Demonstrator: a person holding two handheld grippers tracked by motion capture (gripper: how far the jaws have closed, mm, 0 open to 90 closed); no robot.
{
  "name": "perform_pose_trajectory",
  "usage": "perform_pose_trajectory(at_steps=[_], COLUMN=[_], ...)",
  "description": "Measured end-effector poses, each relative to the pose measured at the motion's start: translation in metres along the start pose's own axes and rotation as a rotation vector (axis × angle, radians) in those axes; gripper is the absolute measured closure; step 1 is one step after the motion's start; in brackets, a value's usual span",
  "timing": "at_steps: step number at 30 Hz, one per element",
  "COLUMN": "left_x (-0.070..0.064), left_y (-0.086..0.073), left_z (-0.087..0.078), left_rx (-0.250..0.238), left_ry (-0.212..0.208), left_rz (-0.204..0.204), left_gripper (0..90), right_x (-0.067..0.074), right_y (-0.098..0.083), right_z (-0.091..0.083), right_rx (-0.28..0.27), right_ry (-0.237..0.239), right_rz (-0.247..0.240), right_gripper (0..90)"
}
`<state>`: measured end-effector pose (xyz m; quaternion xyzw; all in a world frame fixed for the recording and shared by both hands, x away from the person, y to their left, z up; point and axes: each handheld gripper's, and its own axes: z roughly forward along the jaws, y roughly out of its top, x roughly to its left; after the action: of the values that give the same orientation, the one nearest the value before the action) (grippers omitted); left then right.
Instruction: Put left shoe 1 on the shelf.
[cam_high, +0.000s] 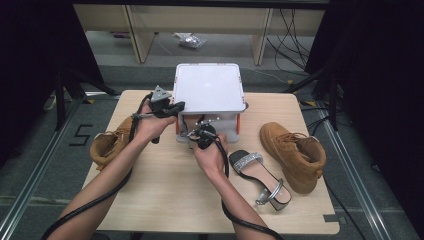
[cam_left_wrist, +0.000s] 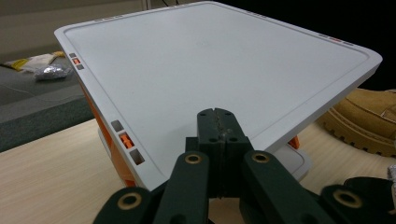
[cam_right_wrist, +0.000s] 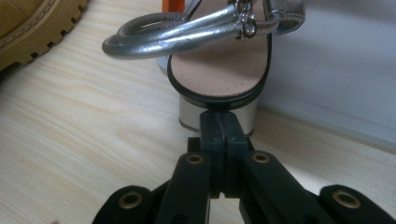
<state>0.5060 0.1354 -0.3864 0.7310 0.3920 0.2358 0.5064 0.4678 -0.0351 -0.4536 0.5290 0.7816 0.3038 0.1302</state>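
A white storage box (cam_high: 231, 123) with orange latches stands at the table's far middle, its white lid (cam_high: 208, 87) raised at the front. My left gripper (cam_high: 167, 107) is at the lid's front left corner. In the left gripper view its jaws (cam_left_wrist: 217, 116) are shut with nothing between them, tips lying over the lid (cam_left_wrist: 210, 60) near that corner. My right gripper (cam_high: 202, 136) is low at the box's front, shut and holding nothing. Its tips (cam_right_wrist: 220, 123) meet the block heel of a silver-strapped sandal (cam_right_wrist: 219, 70) beside the box wall.
A second silver sandal (cam_high: 260, 175) lies right of centre on the wooden table (cam_high: 165, 195). One tan boot (cam_high: 295, 155) sits at the right and another (cam_high: 107, 145) at the left edge behind my left forearm. Black cables trail from both grippers.
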Motion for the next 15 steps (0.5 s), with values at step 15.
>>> perform_pose_trajectory(at_steps=[15], left_x=[0.000], left_y=[0.000], left_z=[0.000], left_rx=[-0.001], left_ry=[0.001], left_rz=[-0.002], left_gripper=[89.5], right_x=[0.000], right_y=[0.011], right_z=[0.009], right_rx=[-0.026], right_ry=[-0.023], right_rz=[0.005], right_gripper=[90.0])
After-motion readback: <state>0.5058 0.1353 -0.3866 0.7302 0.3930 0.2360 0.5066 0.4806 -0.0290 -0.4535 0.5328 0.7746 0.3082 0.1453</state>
